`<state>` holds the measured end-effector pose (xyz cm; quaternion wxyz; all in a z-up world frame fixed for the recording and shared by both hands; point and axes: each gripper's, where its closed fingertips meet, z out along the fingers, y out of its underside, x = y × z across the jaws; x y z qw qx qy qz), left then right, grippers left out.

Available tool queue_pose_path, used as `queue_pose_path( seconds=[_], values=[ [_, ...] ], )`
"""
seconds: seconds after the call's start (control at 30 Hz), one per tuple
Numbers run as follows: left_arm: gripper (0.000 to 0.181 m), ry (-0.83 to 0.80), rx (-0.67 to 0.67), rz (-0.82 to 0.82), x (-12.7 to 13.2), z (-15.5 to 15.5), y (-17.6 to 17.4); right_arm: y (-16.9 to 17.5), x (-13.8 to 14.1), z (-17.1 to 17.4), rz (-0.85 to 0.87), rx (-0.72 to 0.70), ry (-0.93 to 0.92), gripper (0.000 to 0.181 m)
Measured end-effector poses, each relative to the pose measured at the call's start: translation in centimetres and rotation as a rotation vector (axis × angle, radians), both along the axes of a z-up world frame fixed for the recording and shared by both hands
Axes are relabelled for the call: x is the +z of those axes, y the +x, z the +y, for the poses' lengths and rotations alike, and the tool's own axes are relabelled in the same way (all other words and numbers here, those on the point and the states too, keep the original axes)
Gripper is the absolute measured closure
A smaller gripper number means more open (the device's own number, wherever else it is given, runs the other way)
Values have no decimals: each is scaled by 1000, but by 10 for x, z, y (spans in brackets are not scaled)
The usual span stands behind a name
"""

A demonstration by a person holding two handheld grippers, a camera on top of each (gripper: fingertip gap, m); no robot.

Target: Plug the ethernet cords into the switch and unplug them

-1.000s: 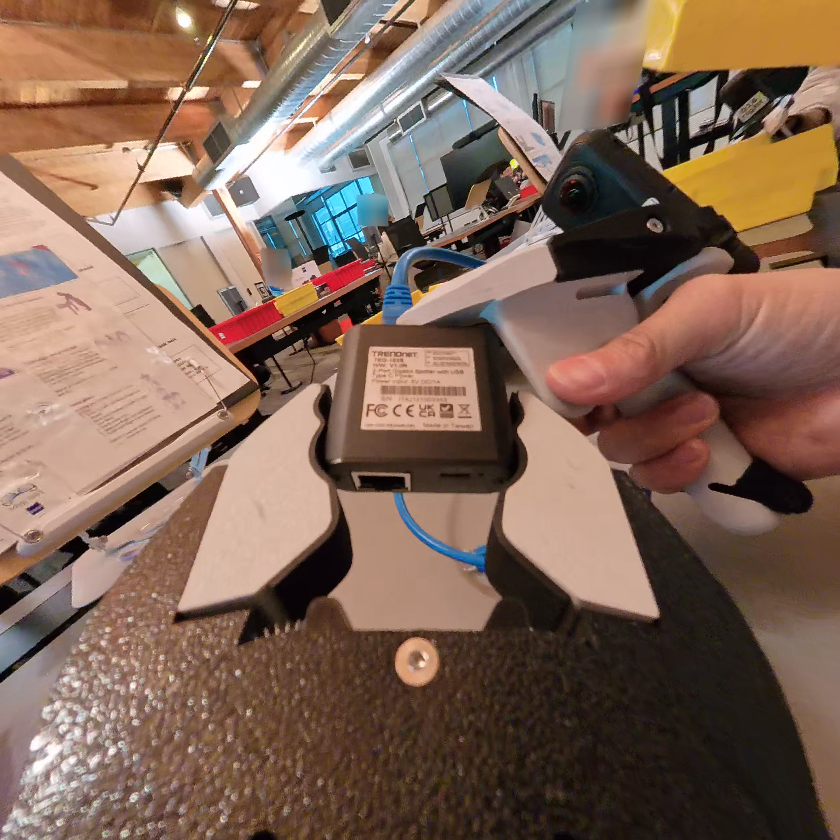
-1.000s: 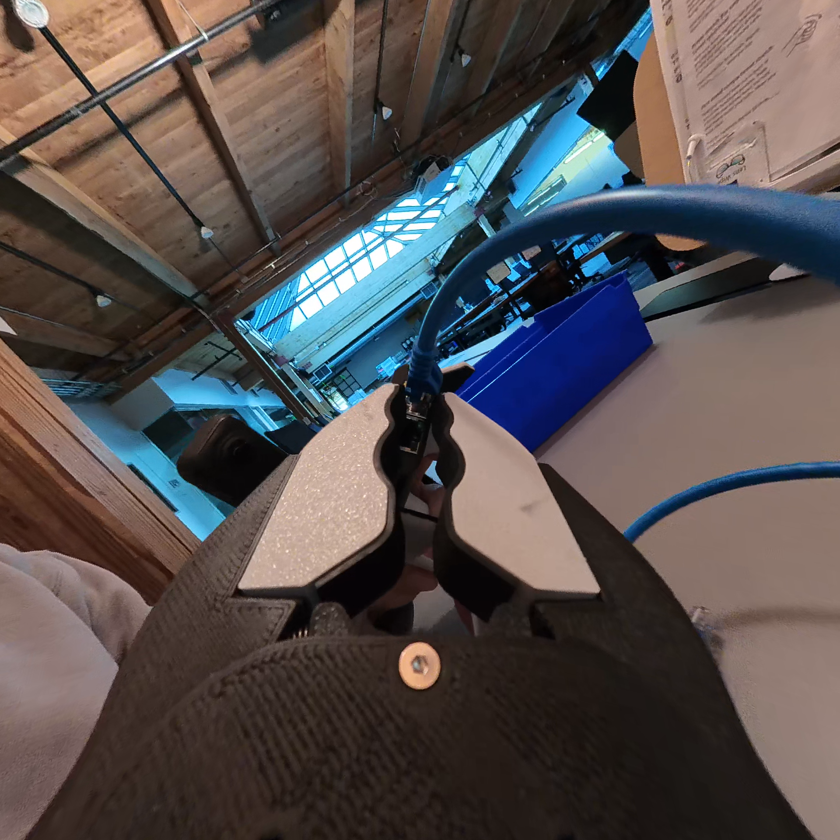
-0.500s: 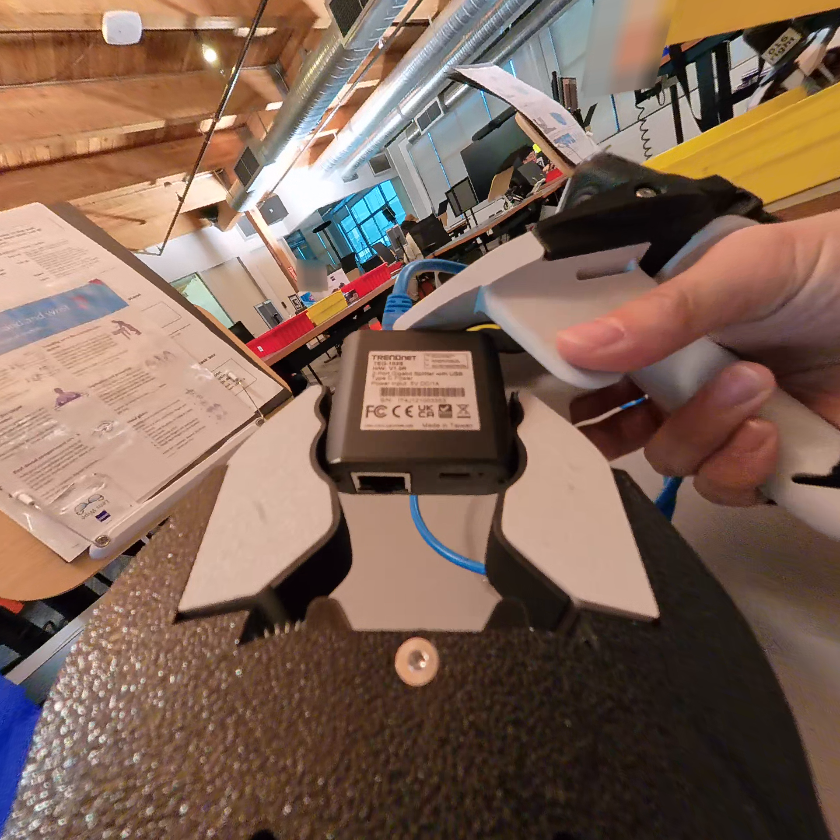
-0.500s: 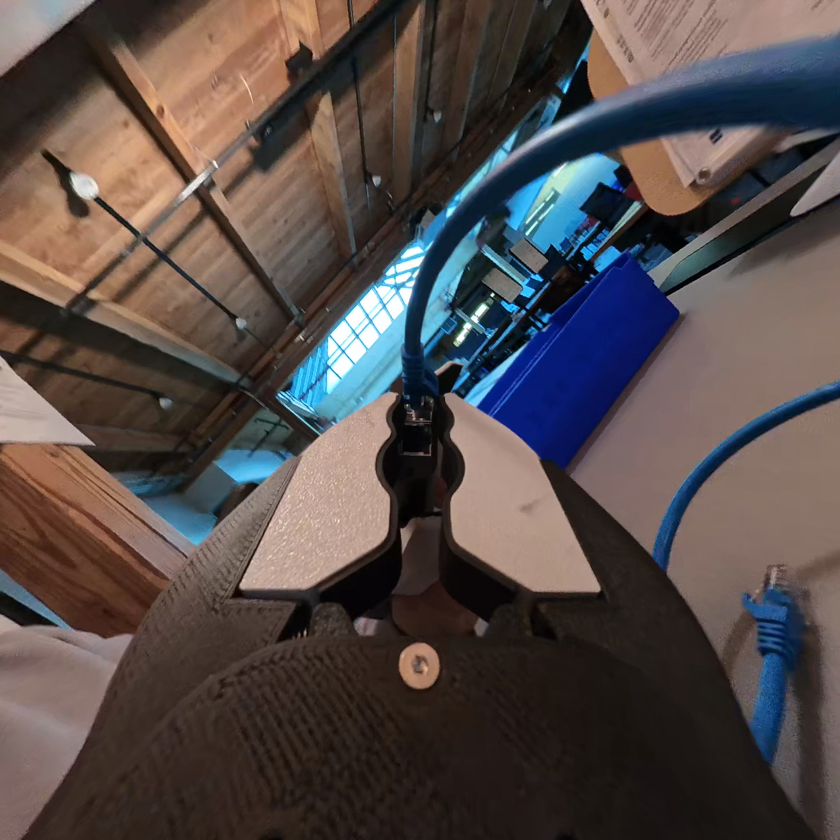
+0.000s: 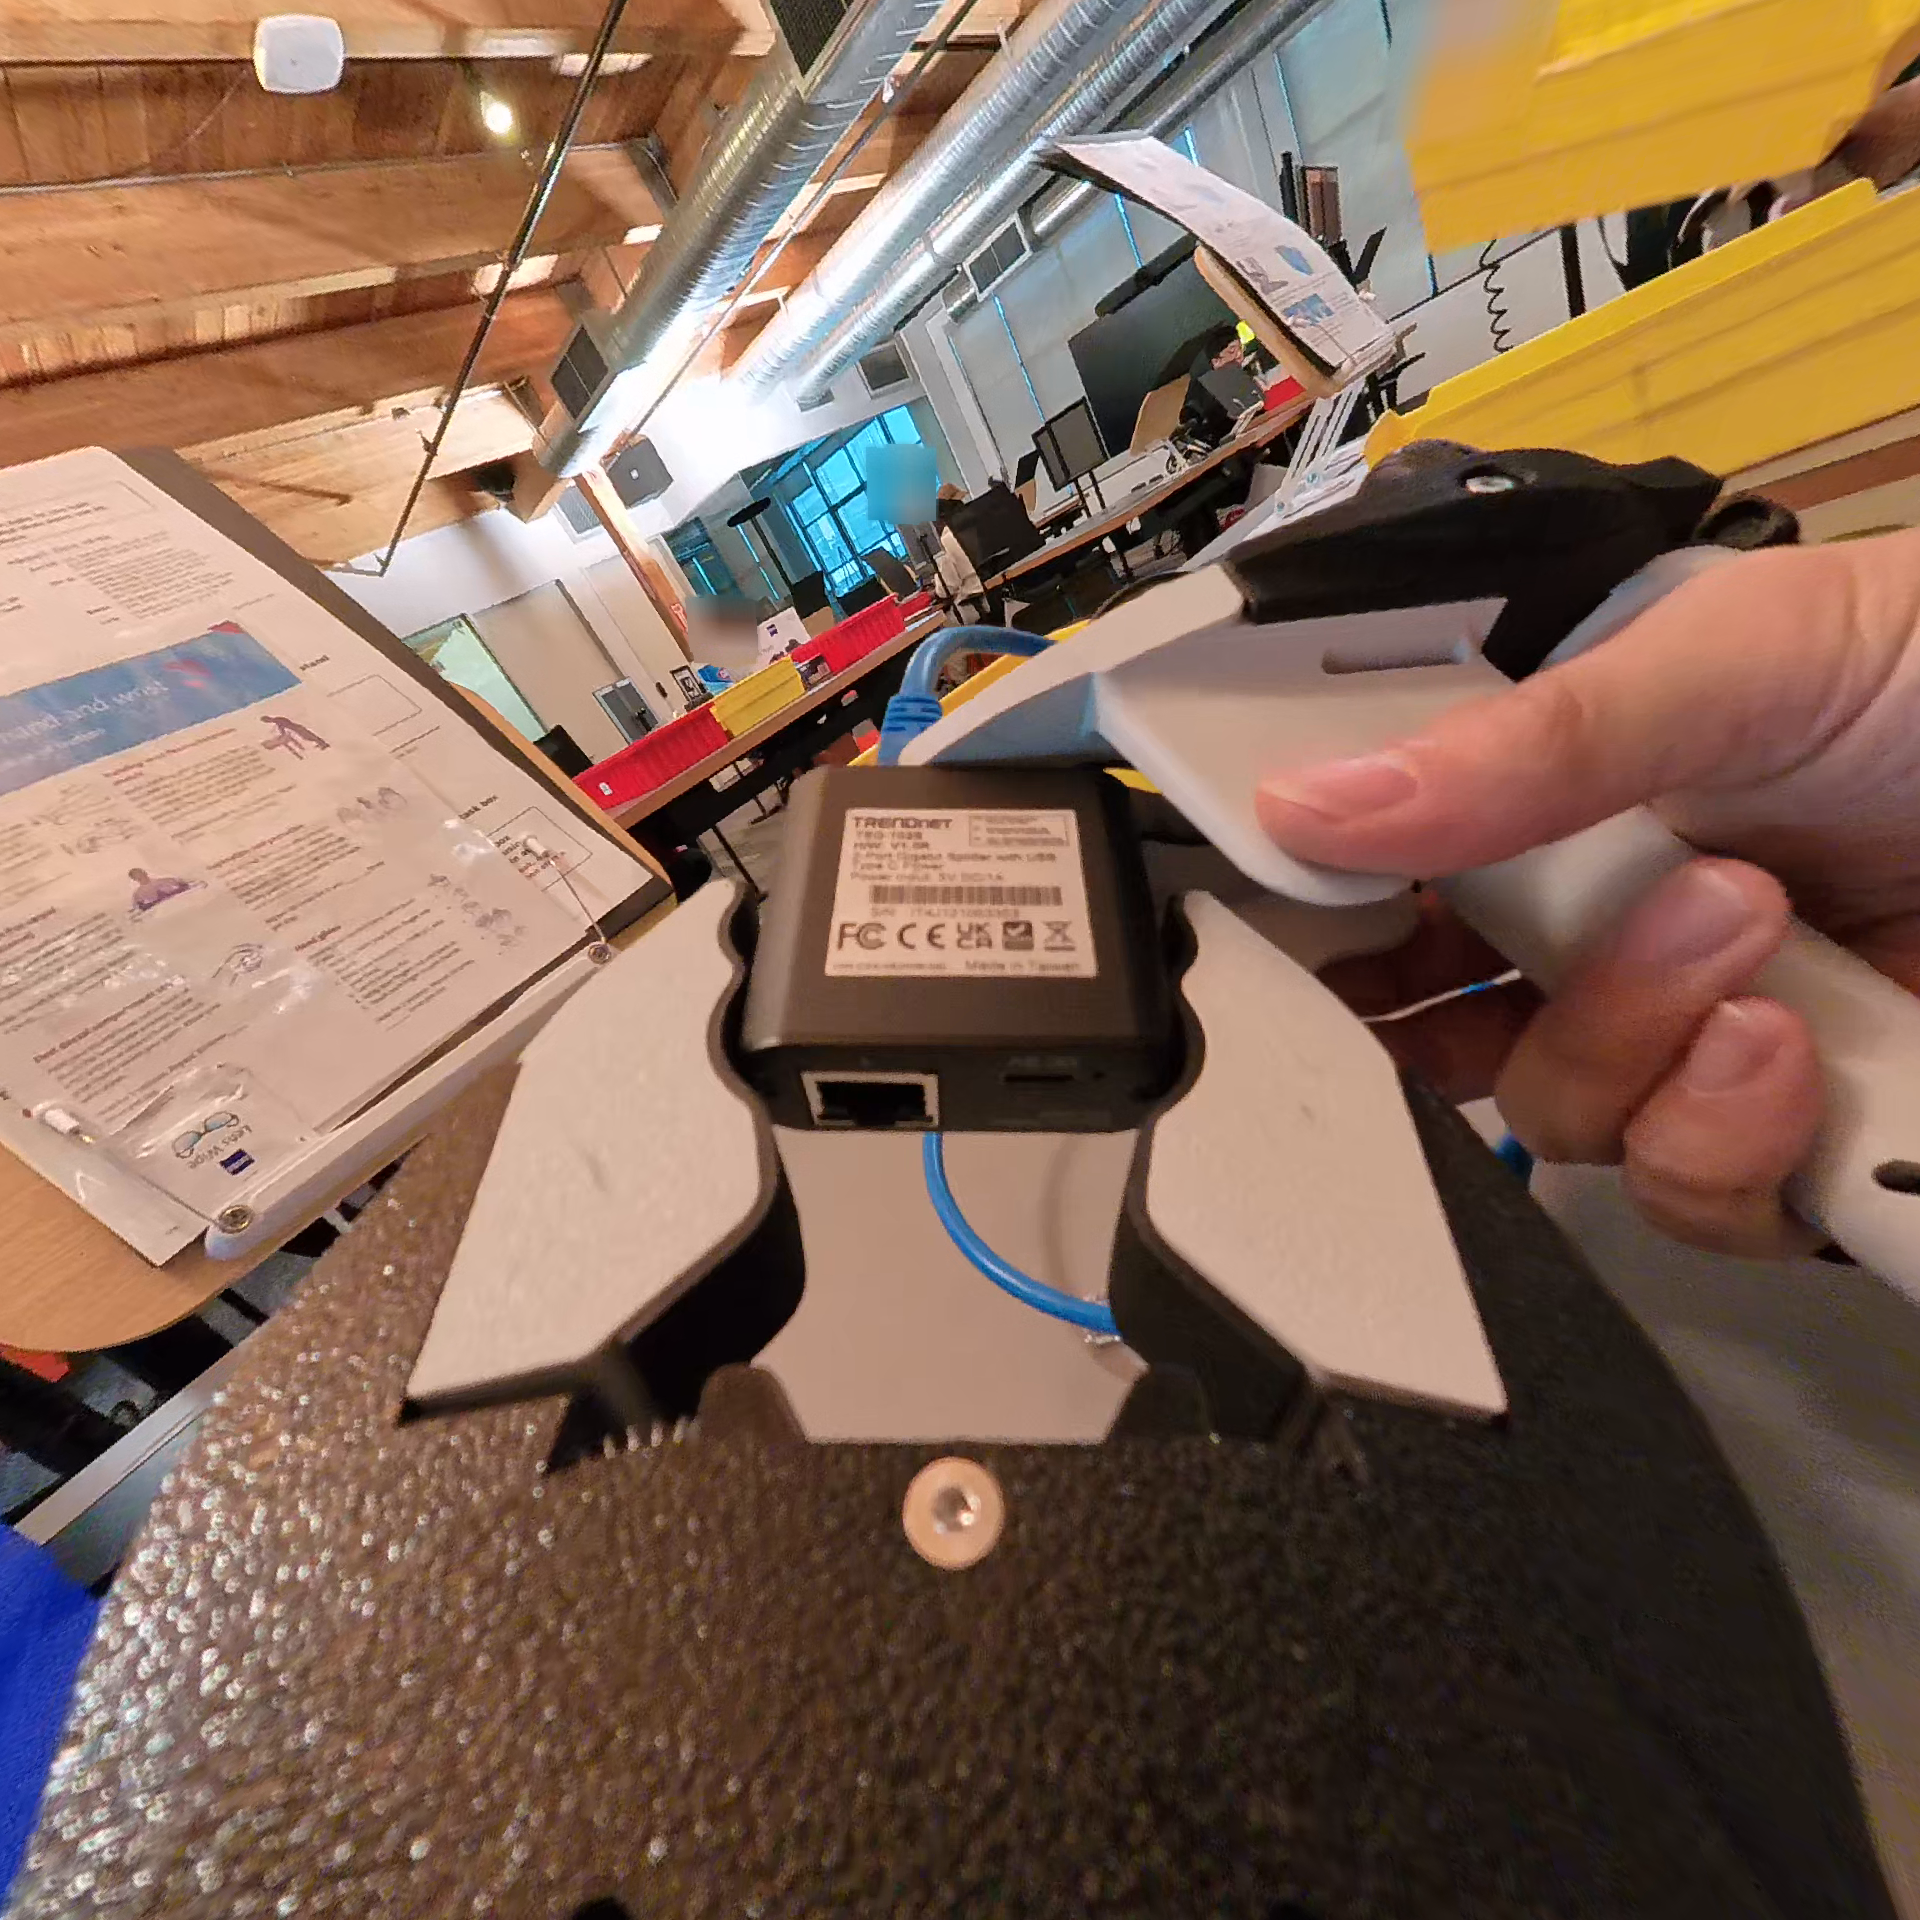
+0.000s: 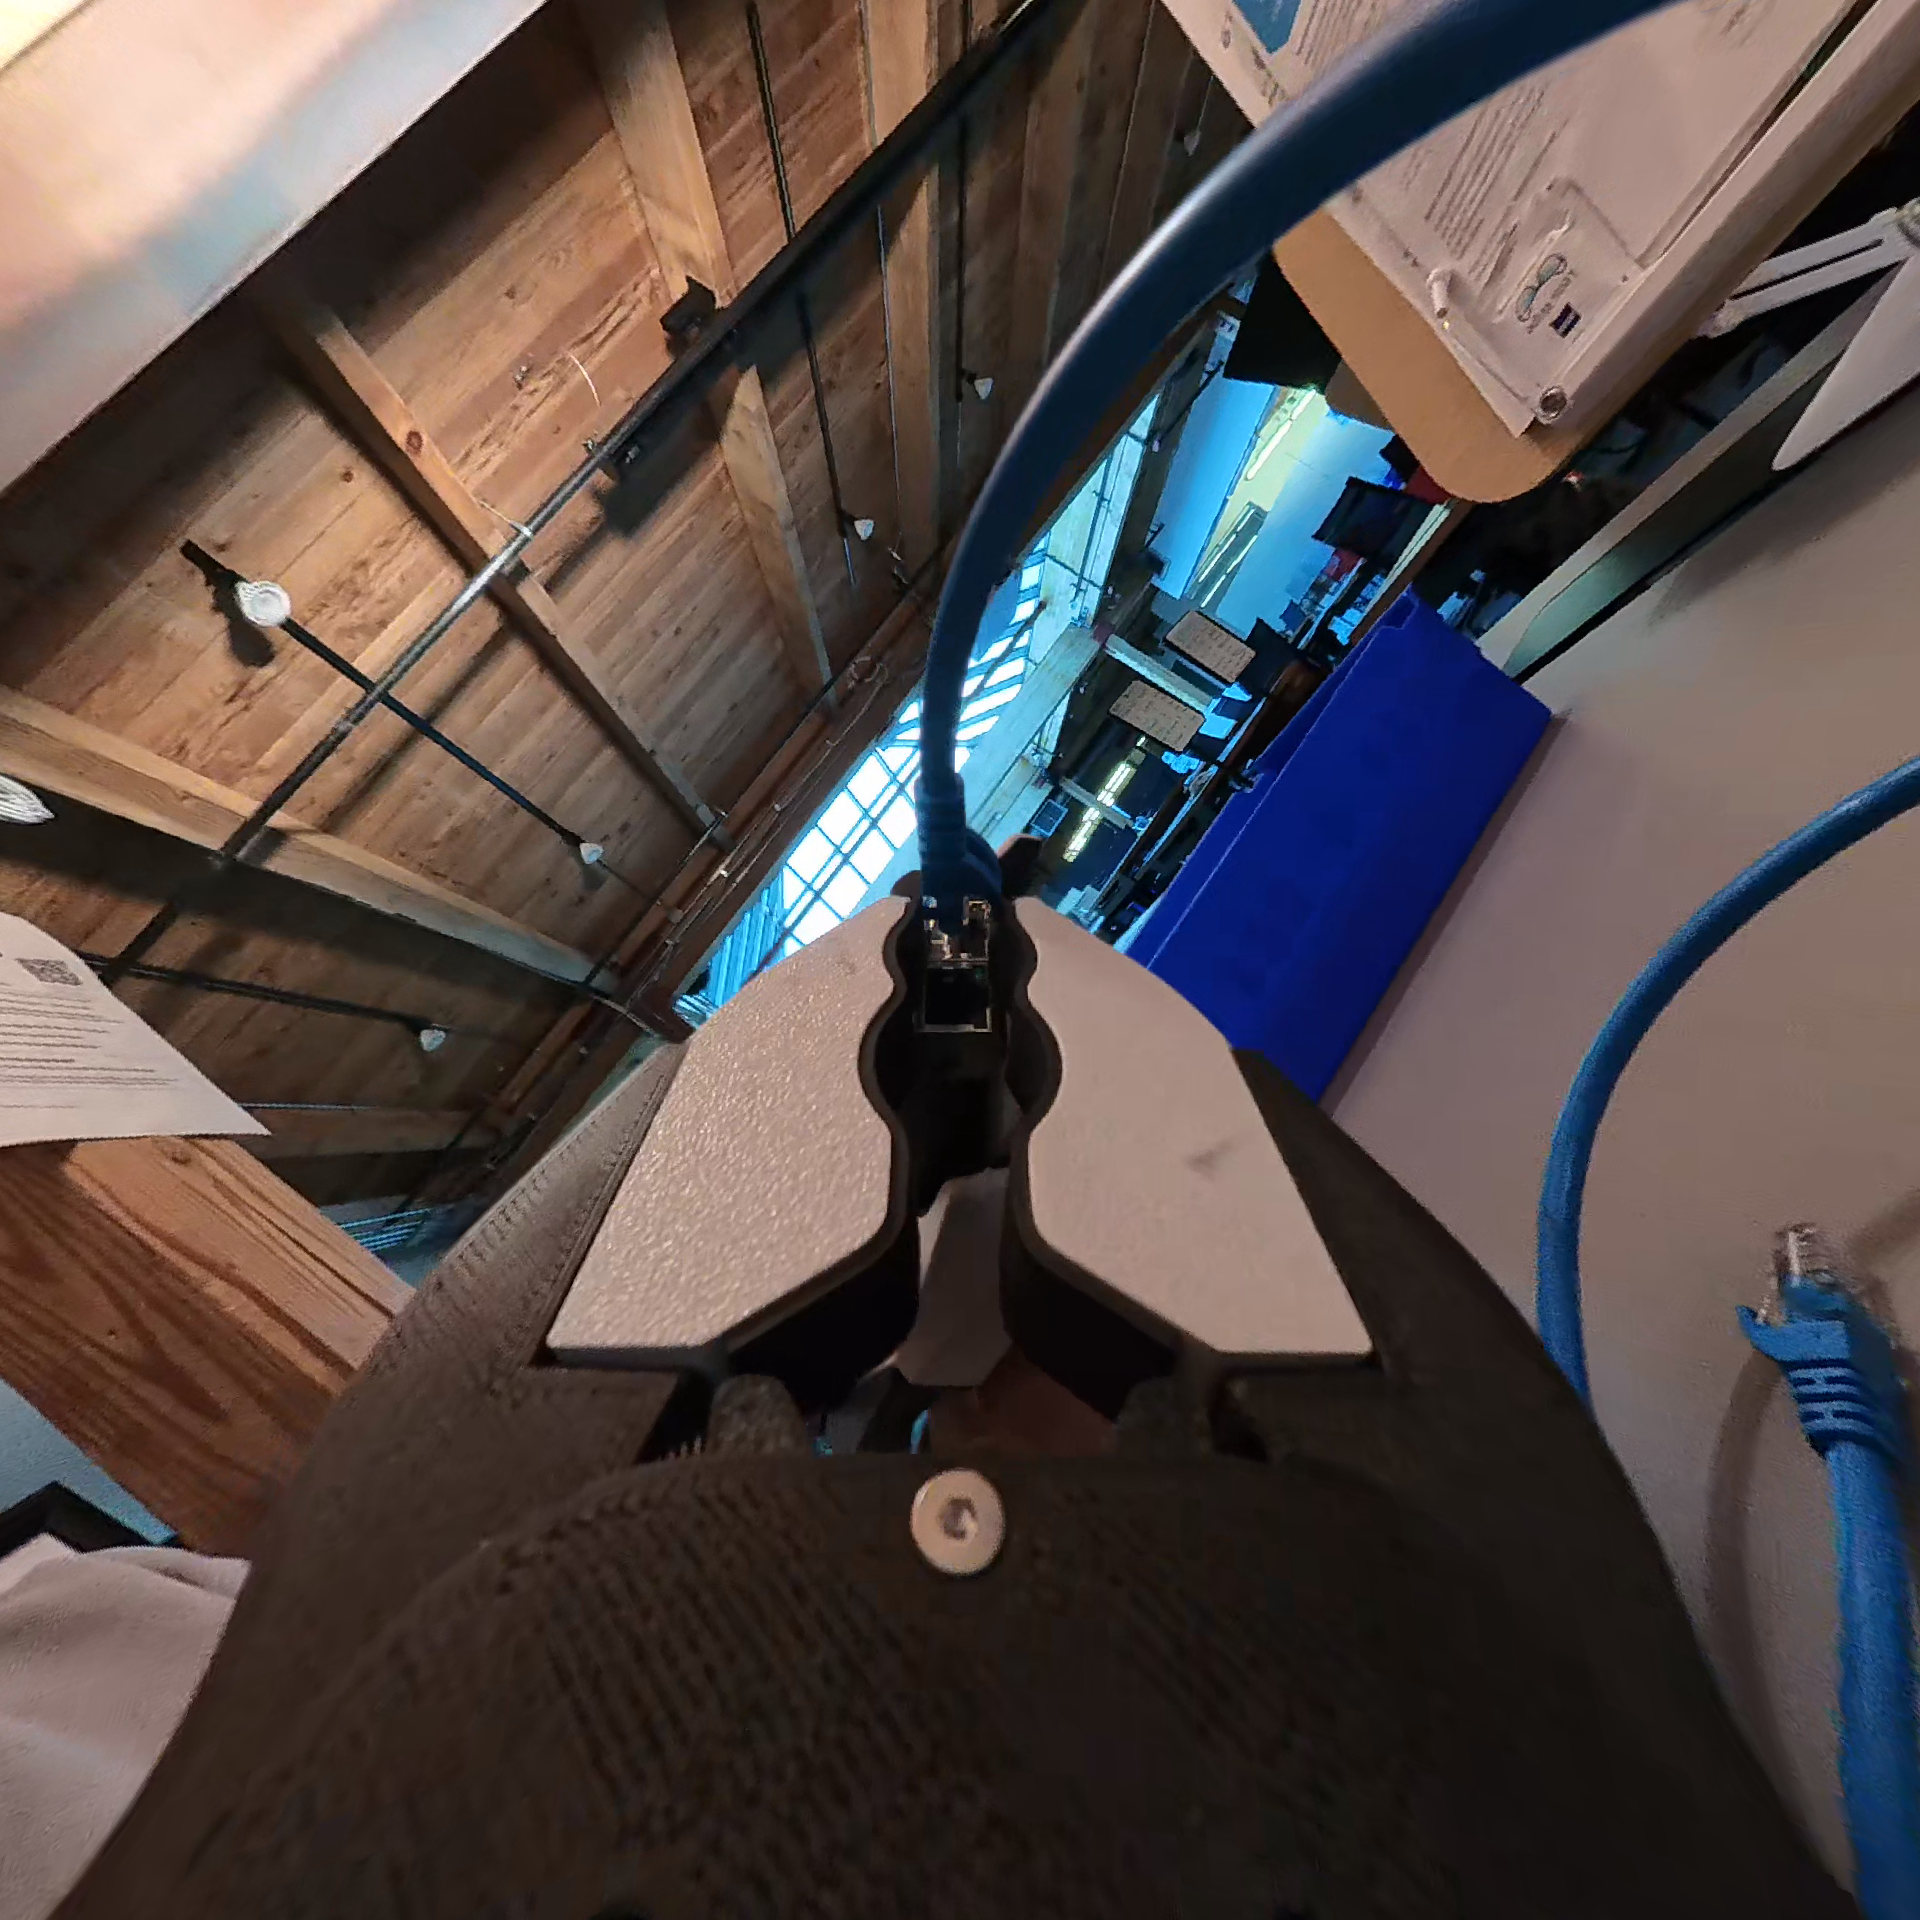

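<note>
My left gripper (image 5: 956,909) is shut on the black switch (image 5: 956,997), held up off the table with its white label on top. An empty port (image 5: 873,1101) faces the camera. A blue ethernet cord (image 5: 920,691) meets the switch's far side. My right gripper (image 6: 956,920) is shut on that cord's plug (image 6: 954,935), and the cord (image 6: 1039,468) arches up and right. In the left wrist view the right gripper (image 5: 935,743), held by a hand (image 5: 1662,852), sits just behind the switch. Whether the plug is seated is hidden.
A second blue cord (image 6: 1621,1039) lies on the pale table (image 6: 1714,831) at the right, with its loose plug (image 6: 1813,1320) free. A blue bin (image 6: 1340,862) stands behind. A clipboard with a printed sheet (image 5: 260,883) leans at the left. Yellow bins (image 5: 1662,312) are at the upper right. My left and right fingertips are right by each other.
Both grips are the same. The right wrist view has tilted, bringing the loose plug on the table into view. In the left wrist view the hand with the right gripper sits closer and lower.
</note>
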<state>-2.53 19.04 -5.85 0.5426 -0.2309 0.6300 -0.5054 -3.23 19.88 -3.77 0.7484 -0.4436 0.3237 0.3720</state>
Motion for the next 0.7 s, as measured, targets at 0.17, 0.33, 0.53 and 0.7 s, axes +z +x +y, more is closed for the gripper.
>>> queue_pose_path(
  seconds=[0.17,0.33,0.53,0.7],
  values=[
    [109,-8,4,15,-5,-1,3,3,-8,1,-56,-36,-33,168],
    [109,5,23,2,-7,1,4,4,-8,2,-100,-18,-30,168],
    [109,33,84,-59,3,3,2,1,1,2,-129,28,7,168],
    [108,-11,36,-48,3,4,-1,-3,2,4,-110,106,20,168]
  ],
)
